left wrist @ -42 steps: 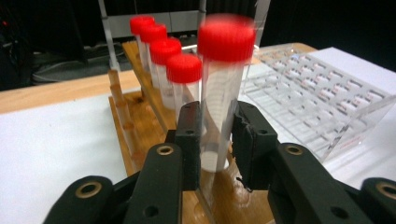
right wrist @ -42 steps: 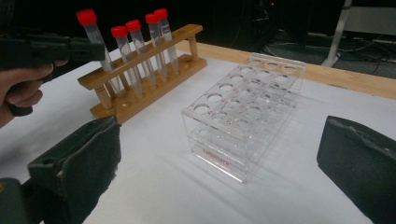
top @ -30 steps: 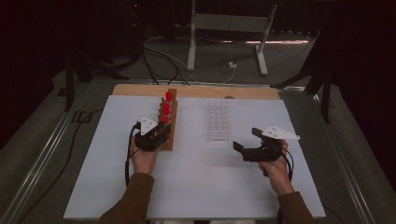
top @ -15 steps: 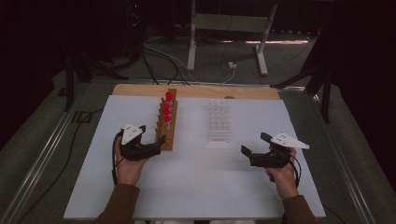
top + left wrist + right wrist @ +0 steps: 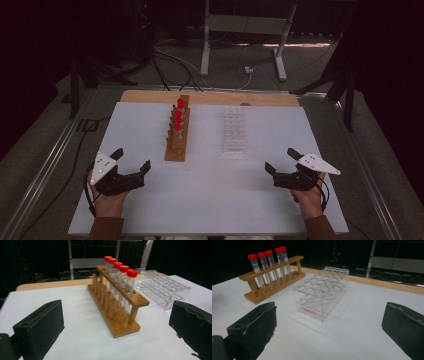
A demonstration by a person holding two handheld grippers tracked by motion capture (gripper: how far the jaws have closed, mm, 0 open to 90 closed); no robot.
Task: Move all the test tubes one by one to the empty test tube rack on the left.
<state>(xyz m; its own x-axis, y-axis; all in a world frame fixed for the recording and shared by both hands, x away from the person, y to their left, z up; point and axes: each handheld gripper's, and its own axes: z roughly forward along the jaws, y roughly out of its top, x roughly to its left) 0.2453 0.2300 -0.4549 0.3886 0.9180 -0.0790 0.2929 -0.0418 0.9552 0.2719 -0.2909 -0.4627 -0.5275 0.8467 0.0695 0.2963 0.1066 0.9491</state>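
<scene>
Wooden rack (image 5: pixel 178 131) beyond left gripper (image 5: pixel 132 160) (apart)

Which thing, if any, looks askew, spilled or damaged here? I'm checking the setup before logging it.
Nothing stands out. The five red-capped tubes stand upright in the wooden rack, the clear plastic rack sits square beside it, and the white table shows no spill.

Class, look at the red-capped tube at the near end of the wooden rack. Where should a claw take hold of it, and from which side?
Probably just under the red cap of the near tube, where it stands clear above the rack's top bar. Come from above, with the jaws either side of the rack's line: the next tube stands close behind it, and the bar covers the lower part. It stands upright, so lift straight up.
</scene>
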